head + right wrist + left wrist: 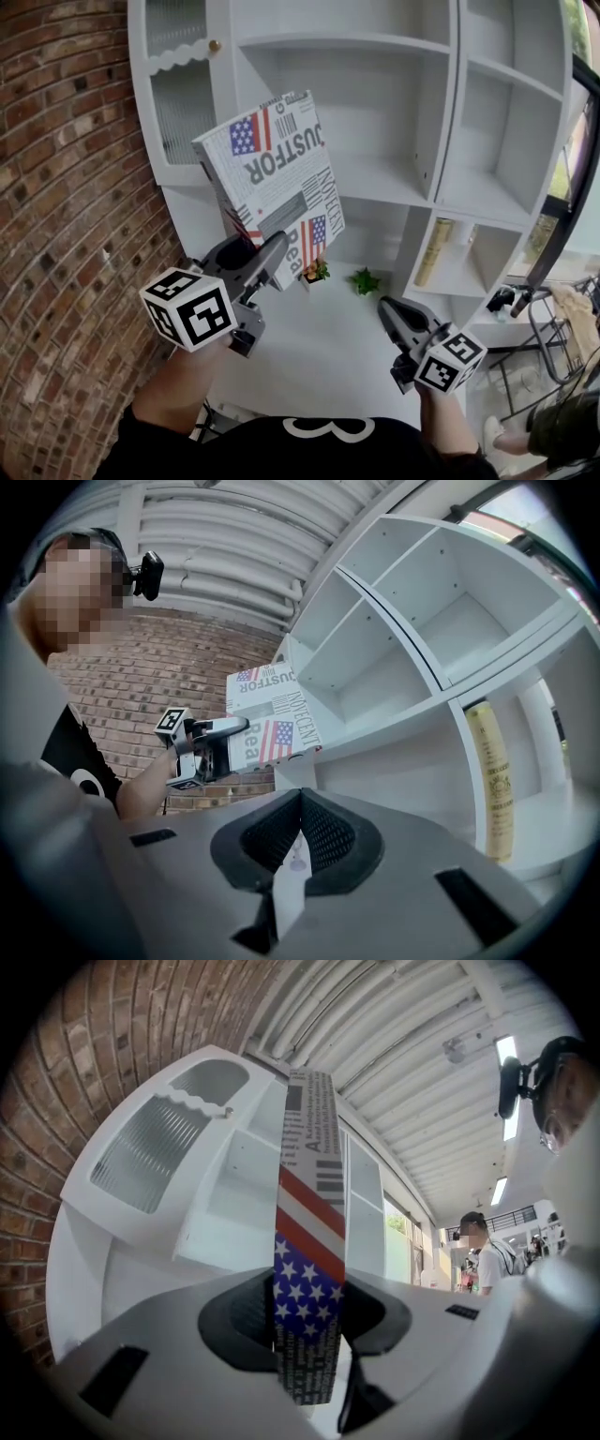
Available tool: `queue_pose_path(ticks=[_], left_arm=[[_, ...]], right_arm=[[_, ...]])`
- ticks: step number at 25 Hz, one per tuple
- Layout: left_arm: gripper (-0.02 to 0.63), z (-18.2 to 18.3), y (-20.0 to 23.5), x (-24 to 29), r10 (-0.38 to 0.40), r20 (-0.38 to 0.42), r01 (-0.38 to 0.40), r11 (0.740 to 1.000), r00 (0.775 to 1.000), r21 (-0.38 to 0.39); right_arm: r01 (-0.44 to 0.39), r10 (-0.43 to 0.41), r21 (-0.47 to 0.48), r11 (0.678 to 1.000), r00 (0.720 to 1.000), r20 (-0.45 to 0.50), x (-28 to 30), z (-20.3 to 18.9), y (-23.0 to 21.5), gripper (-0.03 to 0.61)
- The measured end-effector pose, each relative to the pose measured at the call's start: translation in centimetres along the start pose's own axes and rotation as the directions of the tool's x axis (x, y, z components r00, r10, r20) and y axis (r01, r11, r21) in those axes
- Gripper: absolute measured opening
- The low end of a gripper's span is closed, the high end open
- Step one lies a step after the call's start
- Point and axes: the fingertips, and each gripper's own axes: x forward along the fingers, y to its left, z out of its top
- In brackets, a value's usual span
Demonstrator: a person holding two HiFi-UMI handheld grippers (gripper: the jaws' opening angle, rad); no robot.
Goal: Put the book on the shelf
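The book [272, 178] has a white cover with black lettering and US flag patches. It is held up, tilted, in front of the white shelf unit [375, 178]. My left gripper [267, 253] is shut on its lower edge. In the left gripper view the book [309, 1241] stands edge-on between the jaws, with the shelf [234, 1194] behind it. My right gripper [389, 314] hangs lower right, shut, with nothing in it. The right gripper view shows its jaws [300, 803] pressed together. Beyond them are the book [272, 714] and the left gripper [220, 733], beside the shelf [394, 658].
A brick wall [56, 187] runs along the left. The shelf unit has a ribbed-glass door [178, 103] at upper left and open compartments to the right. A yellow book [433, 248] and small green plants [364, 279] sit in lower compartments. A person [483, 1255] stands far off.
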Motion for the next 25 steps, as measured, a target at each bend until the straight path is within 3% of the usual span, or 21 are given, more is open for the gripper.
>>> queue_pose_path(ticks=[10,25], left_arm=[[0.152,4.6,-1.6,4.2,0.011,0.02,-0.013,0.996,1.0,0.088],[0.152,5.0,3.2,12.6,0.138,-0.04,-0.13,0.98,0.99,0.153]], right_arm=[[-0.072,0.072,-0.061,0.996,0.997,0.002,-0.5,1.2,0.1,0.011],[-0.004,0.004,-0.015,1.0,1.0,-0.016,-2.6,-0.7,-4.0,0.011]])
